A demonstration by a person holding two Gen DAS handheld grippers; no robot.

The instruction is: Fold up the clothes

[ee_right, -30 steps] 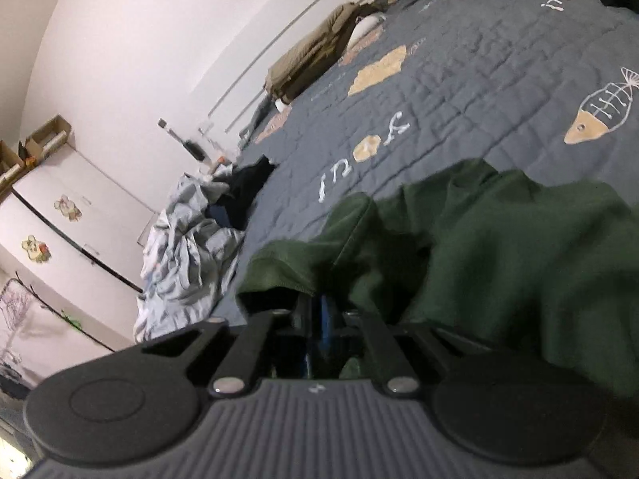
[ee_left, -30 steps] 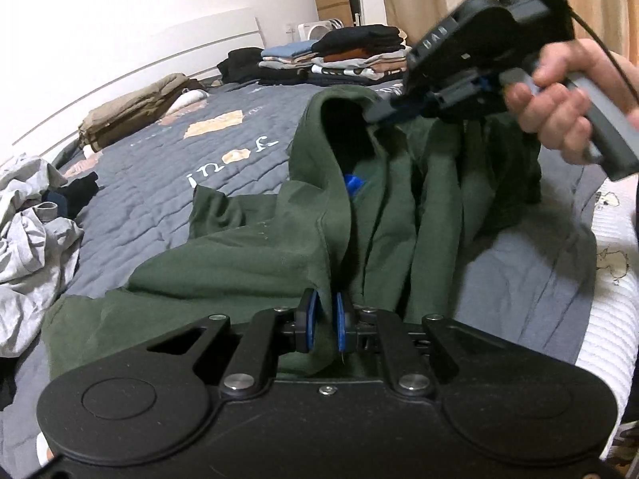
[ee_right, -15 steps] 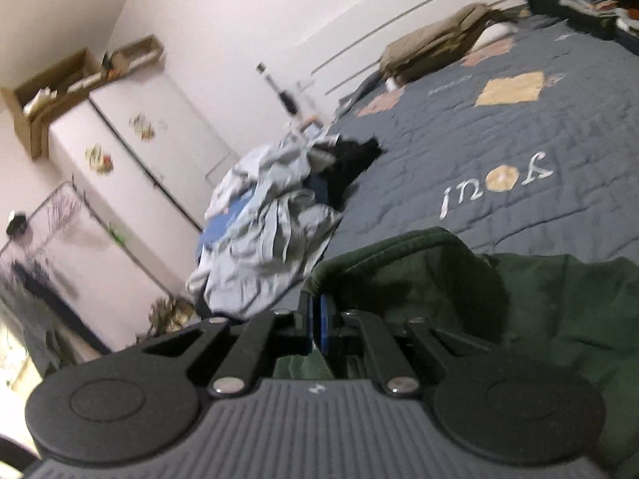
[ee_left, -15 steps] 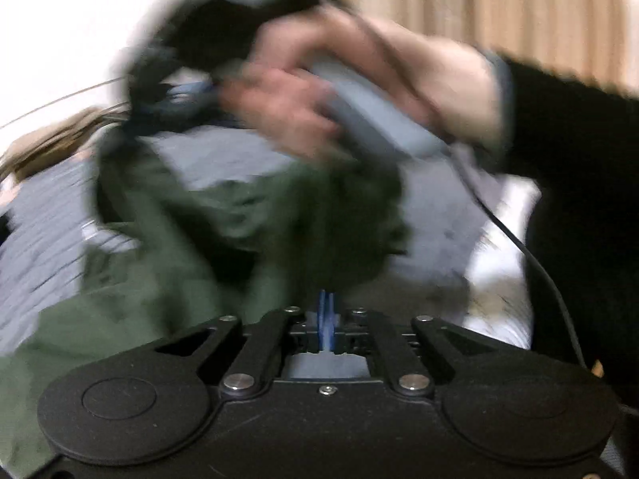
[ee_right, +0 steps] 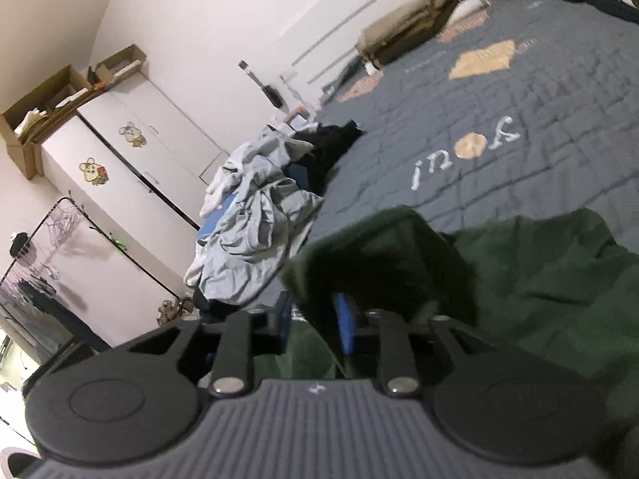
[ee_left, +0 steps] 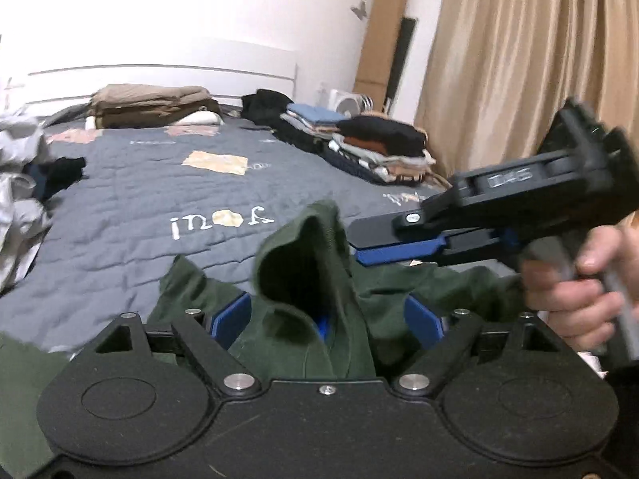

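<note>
A dark green garment point(ee_left: 303, 279) lies bunched on the grey quilt point(ee_left: 139, 199), with one fold standing up in a peak. My left gripper point(ee_left: 327, 319) is wide open, its blue fingers point(ee_left: 231, 319) on either side of that fold. A hand holds my right gripper point(ee_left: 359, 255) at the right, with its tip against the peak. In the right wrist view the right gripper point(ee_right: 313, 319) has its jaws partly apart, and an edge of the green garment point(ee_right: 519, 279) hangs loose between them.
Folded clothes are stacked point(ee_left: 375, 147) at the far right of the bed, and a tan bundle point(ee_left: 151, 105) lies by the headboard. Unfolded grey and black clothes point(ee_right: 259, 215) are heaped at the left edge. A white cabinet point(ee_right: 131, 167) and a beige curtain point(ee_left: 519, 60) stand past the bed.
My left gripper has gone from shut on the garment to wide open. The right gripper's jaws have parted, and it has swung to the right of the raised fold.
</note>
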